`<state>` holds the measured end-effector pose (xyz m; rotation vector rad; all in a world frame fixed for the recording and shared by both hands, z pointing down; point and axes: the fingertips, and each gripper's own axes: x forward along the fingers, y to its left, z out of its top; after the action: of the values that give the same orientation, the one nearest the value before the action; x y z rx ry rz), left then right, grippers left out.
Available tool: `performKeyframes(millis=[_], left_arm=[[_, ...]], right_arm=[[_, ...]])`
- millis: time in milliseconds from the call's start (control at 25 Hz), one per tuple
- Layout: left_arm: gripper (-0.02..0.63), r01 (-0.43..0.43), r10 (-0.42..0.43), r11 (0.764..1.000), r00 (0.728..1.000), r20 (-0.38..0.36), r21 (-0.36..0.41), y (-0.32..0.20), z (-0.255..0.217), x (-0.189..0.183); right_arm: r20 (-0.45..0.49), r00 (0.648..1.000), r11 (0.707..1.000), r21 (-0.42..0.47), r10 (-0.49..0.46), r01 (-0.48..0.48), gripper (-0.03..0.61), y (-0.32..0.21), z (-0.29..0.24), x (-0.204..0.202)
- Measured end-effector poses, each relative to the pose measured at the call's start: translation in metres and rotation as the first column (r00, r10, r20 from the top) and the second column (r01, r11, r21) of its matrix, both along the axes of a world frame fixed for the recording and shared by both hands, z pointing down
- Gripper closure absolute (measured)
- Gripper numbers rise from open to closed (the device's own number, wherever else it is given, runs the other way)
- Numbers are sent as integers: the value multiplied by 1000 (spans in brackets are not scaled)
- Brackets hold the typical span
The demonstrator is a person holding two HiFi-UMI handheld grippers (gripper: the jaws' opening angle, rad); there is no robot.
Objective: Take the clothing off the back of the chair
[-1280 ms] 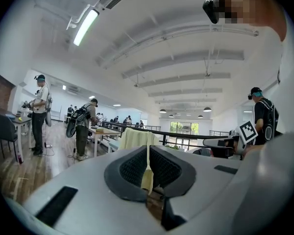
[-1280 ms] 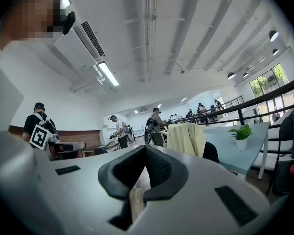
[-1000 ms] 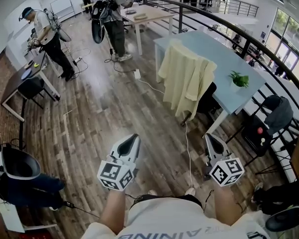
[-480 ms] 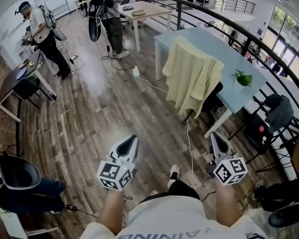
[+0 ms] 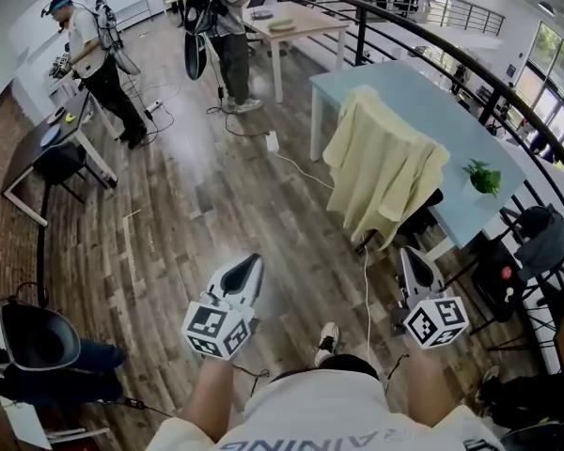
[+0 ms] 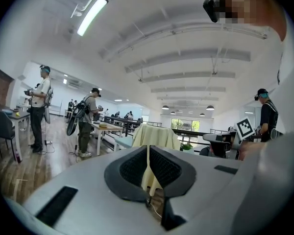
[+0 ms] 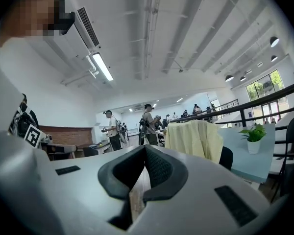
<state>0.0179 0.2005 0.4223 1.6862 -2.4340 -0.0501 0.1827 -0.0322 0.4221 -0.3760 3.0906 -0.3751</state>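
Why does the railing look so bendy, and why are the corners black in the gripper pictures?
Head view: the wide lens bends the railing. Left gripper view: a round fisheye picture leaves dark corners, and the ceiling lamp glares white. Right gripper view: same dark corners; the yellow clothing looks sharp.

My head camera looks steeply down onto the brown wood-plank floor, with the pale yellow cloth garment at upper right, well off. Both gripper views face level across the room. All three views share that garment, distant near mid-frame.
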Motion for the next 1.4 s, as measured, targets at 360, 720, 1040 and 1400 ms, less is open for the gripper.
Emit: performKeyframes(millis=[360, 720, 1040, 1400], left_arm=[[569, -42, 42, 999, 999, 21, -3, -136, -10, -62], [569, -90, 90, 996, 996, 27, -19, -240, -3, -102], [569, -216, 217, 976, 976, -12, 21, -301, 2, -188], [569, -497, 499, 866, 866, -34, 52, -350, -15, -321]], right_arm=[[18, 999, 999, -1, 38, -38, 557, -128, -7, -51], [55, 998, 999, 7, 40, -40, 557, -210, 0, -96], [15, 974, 974, 4, 228, -228, 557, -257, 10, -129], [6, 850, 849, 53, 527, -526, 557, -241, -32, -208]])
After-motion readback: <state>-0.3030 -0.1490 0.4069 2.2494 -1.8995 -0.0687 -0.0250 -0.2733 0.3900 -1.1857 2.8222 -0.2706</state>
